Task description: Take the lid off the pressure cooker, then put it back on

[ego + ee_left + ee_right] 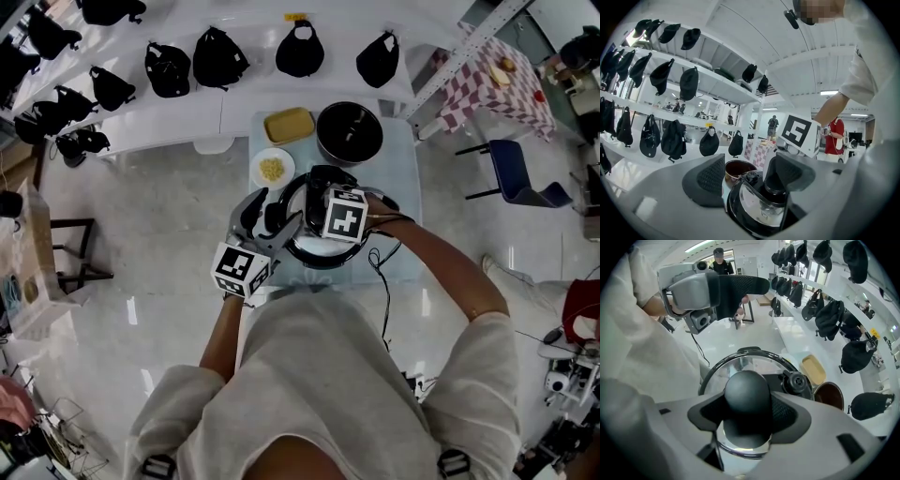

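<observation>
Right gripper point(747, 414) points steeply down over the cooker. Its jaws are clamped on the black knob point(746, 389) at the middle of the lid point(757, 363), one pad pressed against each side. The lid is glass with a dark rim, and a black valve point(797, 382) sits just beside the knob.

Head view: the lid rests on top of the pressure cooker point(302, 255), at the near end of the desk point(401, 155) right in front of me. Whether it is fully seated I cannot tell.

Left gripper point(750, 176) is held nearly level at the cooker's left side. Its jaws stand wide apart with the lid's edge showing between them — neither pad presses on anything I can see.

Past the cooker:
- a white plate point(255, 169) with yellow bits on it
- behind that, a yellow tray point(289, 125)
- beside the tray, a dark empty pot point(349, 136)

Beyond the desk a white shelf point(234, 105) runs across, carrying a row of black bags point(217, 58).

Off to the far right — a blue chair point(520, 183) and a table with a checked cloth point(487, 89).
</observation>
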{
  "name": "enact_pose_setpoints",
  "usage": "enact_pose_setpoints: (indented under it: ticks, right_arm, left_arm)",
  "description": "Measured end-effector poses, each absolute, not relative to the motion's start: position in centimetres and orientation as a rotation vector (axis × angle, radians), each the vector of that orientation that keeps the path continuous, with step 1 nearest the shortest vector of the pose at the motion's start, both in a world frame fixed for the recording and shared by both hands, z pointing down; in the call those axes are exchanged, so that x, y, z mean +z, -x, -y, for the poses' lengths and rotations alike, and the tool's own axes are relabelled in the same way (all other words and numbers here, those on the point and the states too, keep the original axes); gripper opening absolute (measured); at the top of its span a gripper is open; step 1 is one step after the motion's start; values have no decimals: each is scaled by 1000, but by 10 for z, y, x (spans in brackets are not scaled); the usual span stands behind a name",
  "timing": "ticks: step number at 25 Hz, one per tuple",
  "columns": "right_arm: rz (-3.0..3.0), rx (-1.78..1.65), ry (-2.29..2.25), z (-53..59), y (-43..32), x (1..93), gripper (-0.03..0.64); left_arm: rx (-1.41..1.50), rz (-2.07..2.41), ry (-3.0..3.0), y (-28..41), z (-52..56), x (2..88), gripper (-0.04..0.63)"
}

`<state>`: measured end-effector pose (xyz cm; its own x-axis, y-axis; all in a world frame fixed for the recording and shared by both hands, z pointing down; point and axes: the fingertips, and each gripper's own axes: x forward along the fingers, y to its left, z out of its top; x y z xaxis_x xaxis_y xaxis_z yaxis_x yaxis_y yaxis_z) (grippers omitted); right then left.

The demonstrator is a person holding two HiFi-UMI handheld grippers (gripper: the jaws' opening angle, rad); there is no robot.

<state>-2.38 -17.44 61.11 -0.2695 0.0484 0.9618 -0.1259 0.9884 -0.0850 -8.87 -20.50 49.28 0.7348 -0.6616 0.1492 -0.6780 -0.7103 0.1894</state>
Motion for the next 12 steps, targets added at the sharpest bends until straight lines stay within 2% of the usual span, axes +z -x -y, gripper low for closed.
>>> enact_pose_setpoints:
  ticks: [12]
  right_arm:
    - [1808,298,-215,184,21,614,272]
  left_arm:
    - [110,1025,-2734,90,207,490,322]
